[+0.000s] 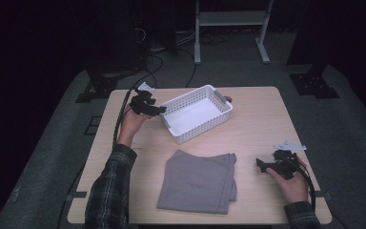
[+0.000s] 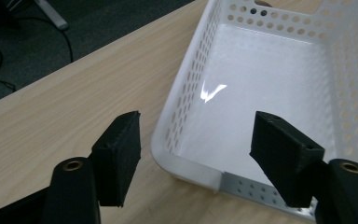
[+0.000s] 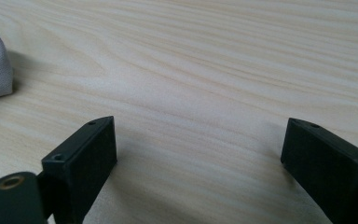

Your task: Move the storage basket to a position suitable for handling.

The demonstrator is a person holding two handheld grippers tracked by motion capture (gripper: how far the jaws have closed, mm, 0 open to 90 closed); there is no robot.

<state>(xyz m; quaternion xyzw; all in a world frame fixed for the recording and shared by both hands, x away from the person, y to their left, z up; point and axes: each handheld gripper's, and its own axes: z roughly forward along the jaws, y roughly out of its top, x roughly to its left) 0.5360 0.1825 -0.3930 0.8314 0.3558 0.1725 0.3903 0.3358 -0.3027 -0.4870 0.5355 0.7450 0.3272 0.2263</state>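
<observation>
Table (image 1: 262, 114) holds grey folded cloth (image 1: 198, 181) at near centre, long axis near-far; white basket (image 1: 196, 113) sits empty beyond it, angled. Right gripper (image 1: 263, 165) is closer to the cloth, just right of its edge, low over bare wood, jaws wide. Left gripper (image 1: 158, 110) hovers at the basket's left corner, jaws wide astride the rim.

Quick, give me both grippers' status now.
Left gripper: open, empty, at the white basket's corner.
Right gripper: open, empty, over the table.

Both the left gripper (image 1: 158, 109) and right gripper (image 1: 260, 164) hold their fingers apart.
</observation>
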